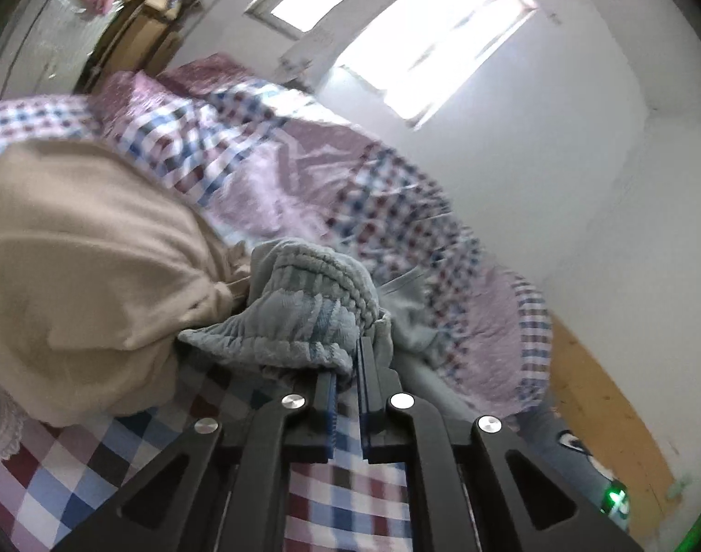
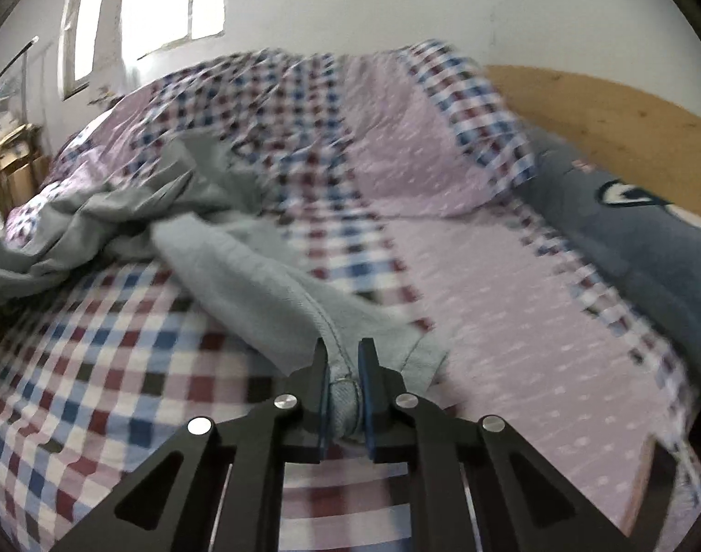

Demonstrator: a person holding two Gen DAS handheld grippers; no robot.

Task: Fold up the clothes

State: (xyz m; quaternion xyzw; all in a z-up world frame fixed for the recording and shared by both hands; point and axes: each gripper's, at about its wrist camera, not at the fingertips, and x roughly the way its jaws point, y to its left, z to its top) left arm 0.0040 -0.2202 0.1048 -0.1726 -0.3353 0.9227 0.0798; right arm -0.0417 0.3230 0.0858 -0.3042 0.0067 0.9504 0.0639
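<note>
Left wrist view. The left gripper (image 1: 348, 368) sits at 6 o'clock, its blue-padded fingers (image 1: 330, 395) nearly together and clamped on the gathered ribbed waistband of a grey garment (image 1: 304, 308). The waistband bunches up directly ahead of the tips; whether cloth fills the whole gap is hard to judge, as the fold covers the tips. A beige garment (image 1: 83, 253) lies heaped from 8 to 10 o'clock, touching the grey one. Both rest on a checked bedspread (image 1: 341, 175) that runs from 10 o'clock across to 4 o'clock, where its edge drops off beside a wooden board (image 1: 612, 395). A white wall (image 1: 580, 138) and a bright window (image 1: 424, 46) fill 12 to 3 o'clock. The view is tilted, so the tool is held rolled to one side. Open bedspread lies at 1 to 2 o'clock beyond the waistband.

Right wrist view. The right gripper (image 2: 343, 368) at 6 o'clock is clenched on a seamed hem of the grey garment (image 2: 258, 276), the cloth standing pinched between the pads. From there the garment trails to 10 o'clock, where the rest lies crumpled. The bedspread (image 2: 465, 276) is bare and flat from 12 to 4 o'clock. A dark blue cushion (image 2: 649, 239) lies along the bed's edge at 3 o'clock, against the wooden board (image 2: 603, 119). The tool points level across the bed.
</note>
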